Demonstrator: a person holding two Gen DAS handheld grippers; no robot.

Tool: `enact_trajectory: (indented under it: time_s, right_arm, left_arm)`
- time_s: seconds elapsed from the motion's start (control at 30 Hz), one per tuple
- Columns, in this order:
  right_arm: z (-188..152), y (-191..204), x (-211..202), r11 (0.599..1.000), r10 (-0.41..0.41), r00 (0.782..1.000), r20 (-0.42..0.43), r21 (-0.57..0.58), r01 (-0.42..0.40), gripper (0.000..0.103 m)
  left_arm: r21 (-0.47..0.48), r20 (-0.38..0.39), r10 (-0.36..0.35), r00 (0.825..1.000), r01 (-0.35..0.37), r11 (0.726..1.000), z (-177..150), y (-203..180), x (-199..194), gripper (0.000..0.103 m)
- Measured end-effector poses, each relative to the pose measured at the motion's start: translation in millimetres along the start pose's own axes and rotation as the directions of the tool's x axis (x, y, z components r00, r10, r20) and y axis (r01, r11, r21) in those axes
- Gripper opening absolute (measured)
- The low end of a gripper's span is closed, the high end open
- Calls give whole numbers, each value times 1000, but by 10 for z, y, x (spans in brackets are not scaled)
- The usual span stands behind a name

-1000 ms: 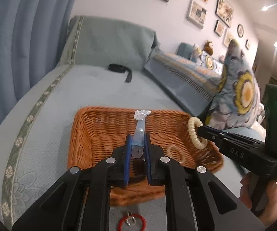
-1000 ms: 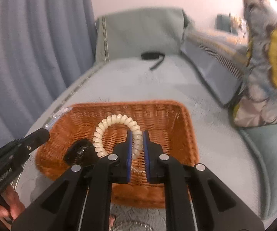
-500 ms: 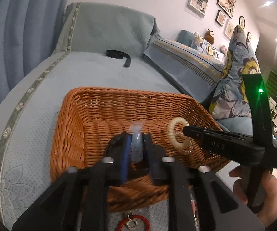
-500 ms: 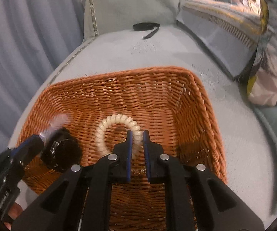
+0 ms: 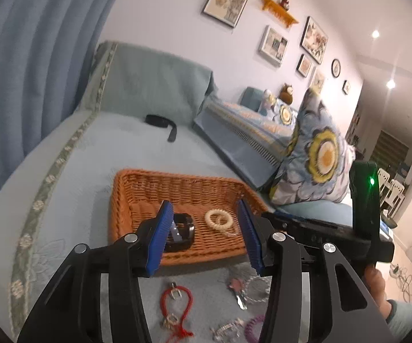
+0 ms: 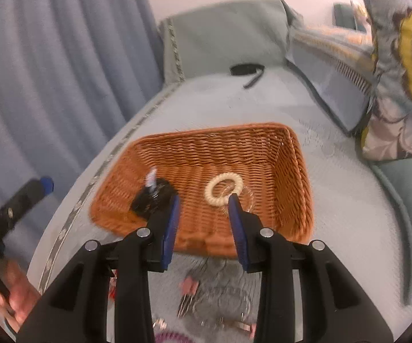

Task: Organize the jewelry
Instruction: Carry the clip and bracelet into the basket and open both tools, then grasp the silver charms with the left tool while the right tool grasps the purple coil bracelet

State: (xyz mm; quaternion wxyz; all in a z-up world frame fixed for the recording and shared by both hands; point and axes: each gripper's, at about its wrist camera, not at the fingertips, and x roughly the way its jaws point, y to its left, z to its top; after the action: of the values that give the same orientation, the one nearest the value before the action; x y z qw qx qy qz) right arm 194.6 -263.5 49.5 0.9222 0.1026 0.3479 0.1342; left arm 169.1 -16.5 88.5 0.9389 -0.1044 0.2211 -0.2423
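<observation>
An orange wicker basket (image 5: 137, 188) (image 6: 263, 143) sits on the pale blue bed. Inside it lie a cream spiral hair tie (image 5: 219, 219) (image 6: 223, 188) and a black ring-shaped piece with a clear hair clip resting on it (image 5: 180, 233) (image 6: 153, 197). My left gripper (image 5: 204, 234) is open and empty, just in front of the basket. My right gripper (image 6: 203, 225) is open and empty, above the basket's near edge. Loose jewelry lies on the bed in front of the basket: a red cord bracelet (image 5: 176, 304), a pink clip (image 6: 188, 285), a purple spiral tie (image 5: 253, 327).
A black strap (image 5: 163, 124) lies farther up the bed by the grey-green pillow (image 5: 154, 85). Floral cushions (image 5: 317, 154) stand to the right. Blue curtains (image 6: 48, 71) hang at the left. The right gripper's body (image 5: 334, 234) sits close right of the left one.
Both grippers opened and pulled back from the basket. The cream hair tie and the clear clip, held before, now lie in the basket.
</observation>
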Motion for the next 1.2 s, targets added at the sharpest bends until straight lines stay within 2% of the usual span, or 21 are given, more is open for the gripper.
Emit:
enact_trajectory:
  time_s: [0.17, 0.3, 0.37, 0.53, 0.8, 1.0, 1.1, 1.2]
  right_arm:
    - [-323, 174, -417, 997, -11, 999, 44, -73, 14, 32]
    - [-698, 226, -576, 995, -39, 998, 42, -91, 43, 32]
    - [-876, 232, -582, 997, -26, 999, 20, -74, 27, 32]
    - [-1234, 193, -524, 998, -57, 998, -17, -36, 56, 32]
    - [-1397, 169, -260, 997, -79, 992, -95, -31, 77, 32]
    - [-1426, 321, -85, 987, -128, 980, -150, -114, 111, 31]
    - [-1437, 367, -41, 980, -163, 973, -160, -144, 141, 26]
    - [-1429, 289, -48, 977, -197, 967, -161, -113, 180, 19]
  left_arm:
    - [-5, 36, -8, 999, 8, 1000, -139, -99, -417, 45]
    - [-29, -9, 15, 1000, -16, 999, -442, -164, -584, 44]
    - [-56, -39, 14, 999, -16, 998, -617, -177, -593, 44]
    - [-101, -110, 16, 994, -27, 995, -962, -152, -499, 42]
    - [-120, -236, 16, 971, -46, 992, -1335, -17, -118, 42]
    - [-95, -285, 38, 958, -68, 993, -1395, -34, 17, 42]
    - [-69, -304, 58, 951, -83, 994, -1412, -81, 54, 42]
    - [-35, -325, 80, 942, -96, 995, -1419, -155, 107, 42]
